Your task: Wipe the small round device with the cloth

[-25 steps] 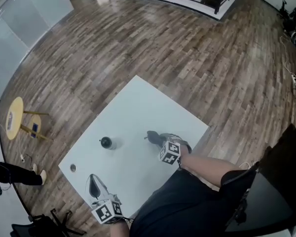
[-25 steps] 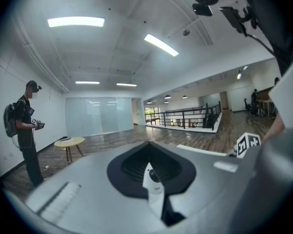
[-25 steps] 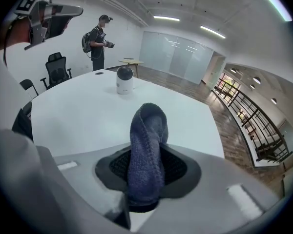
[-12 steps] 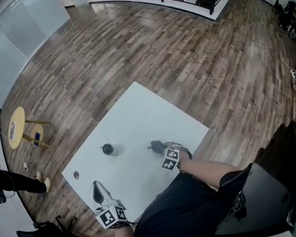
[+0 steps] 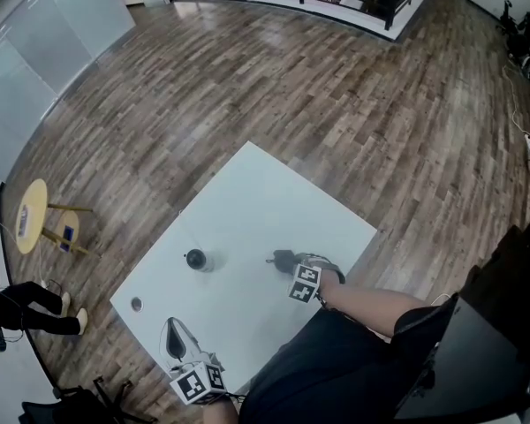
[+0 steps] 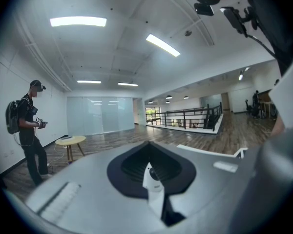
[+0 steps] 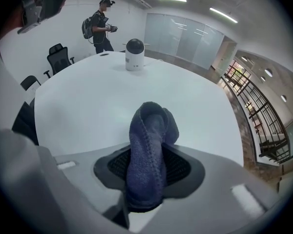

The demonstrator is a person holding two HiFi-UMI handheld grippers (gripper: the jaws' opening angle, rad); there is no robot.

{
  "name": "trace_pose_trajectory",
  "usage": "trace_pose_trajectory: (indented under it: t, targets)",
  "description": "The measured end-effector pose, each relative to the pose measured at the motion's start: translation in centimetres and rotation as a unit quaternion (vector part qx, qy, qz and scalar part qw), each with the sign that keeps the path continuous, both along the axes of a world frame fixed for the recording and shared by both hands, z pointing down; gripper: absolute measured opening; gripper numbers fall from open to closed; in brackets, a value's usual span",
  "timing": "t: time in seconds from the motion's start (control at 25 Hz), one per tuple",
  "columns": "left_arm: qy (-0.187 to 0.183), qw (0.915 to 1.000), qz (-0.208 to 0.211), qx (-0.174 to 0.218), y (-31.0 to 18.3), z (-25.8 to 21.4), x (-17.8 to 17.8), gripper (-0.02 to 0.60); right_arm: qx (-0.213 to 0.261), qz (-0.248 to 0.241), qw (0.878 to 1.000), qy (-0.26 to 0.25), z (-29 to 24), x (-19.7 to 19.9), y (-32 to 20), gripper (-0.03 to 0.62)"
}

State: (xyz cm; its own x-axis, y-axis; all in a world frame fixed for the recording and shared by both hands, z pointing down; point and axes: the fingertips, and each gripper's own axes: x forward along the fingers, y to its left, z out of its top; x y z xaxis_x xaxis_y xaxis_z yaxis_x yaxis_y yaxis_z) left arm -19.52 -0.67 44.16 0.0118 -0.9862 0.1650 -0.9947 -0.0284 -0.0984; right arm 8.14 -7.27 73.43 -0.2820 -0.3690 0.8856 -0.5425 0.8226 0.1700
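The small round device (image 5: pixel 195 259), white with a black dome top, stands upright on the white table (image 5: pixel 247 193); in the right gripper view the device (image 7: pixel 135 54) is far ahead across the tabletop. My right gripper (image 5: pixel 285 261) hovers low over the table to the device's right. A folded dark blue cloth (image 7: pixel 149 145) stands up between its jaws, which are opening while still touching it. The cloth (image 5: pixel 279 258) pokes out toward the device. My left gripper (image 5: pixel 171 337) is at the table's near corner, aimed out into the room, and the left gripper (image 6: pixel 152 182) is shut and holds nothing.
A small round disc (image 5: pixel 136 304) lies near the table's left corner. A yellow side table (image 5: pixel 28 219) and a person (image 5: pixel 18 316) are on the wood floor to the left. Black chairs (image 7: pixel 56 57) stand beyond the table's far side.
The head view has shifted a little. The right gripper with the cloth stays at nearly the same spot beside the device. The left gripper keeps to the near corner.
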Motion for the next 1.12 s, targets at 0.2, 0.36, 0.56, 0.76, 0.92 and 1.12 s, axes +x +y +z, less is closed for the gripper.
trace_pose_trajectory:
  t: [0.2,0.36,0.56,0.76,0.92,1.12]
  targets:
    - [0.003,1.0,0.001,0.006,0.2,-0.3,0.1,0.005,-0.014,0.002,1.0,-0.007,-0.9,0.0,0.0,0.315]
    - [0.007,0.9999,-0.003,0.011,0.7,-0.4,-0.3,0.005,0.037,0.0,0.999,-0.034,-4.2,-0.9,-0.5,0.344]
    - [0.009,0.9999,-0.004,0.014,-0.1,-1.6,0.5,0.005,0.174,0.035,0.974,-0.142,-13.7,-2.4,-3.2,0.4]
    - [0.011,0.9997,-0.009,0.021,-0.3,-1.9,0.3,0.005,0.284,0.001,0.931,-0.232,-21.9,-5.7,-4.0,0.4]
    - [0.012,0.9997,-0.006,0.022,0.2,-2.2,0.5,0.005,0.336,-0.024,0.897,-0.287,-25.9,-7.5,-2.5,0.4]
    - [0.005,0.9997,-0.009,0.023,0.4,-1.4,0.6,0.005,0.337,-0.029,0.886,-0.318,-27.8,-8.9,-1.3,0.396]
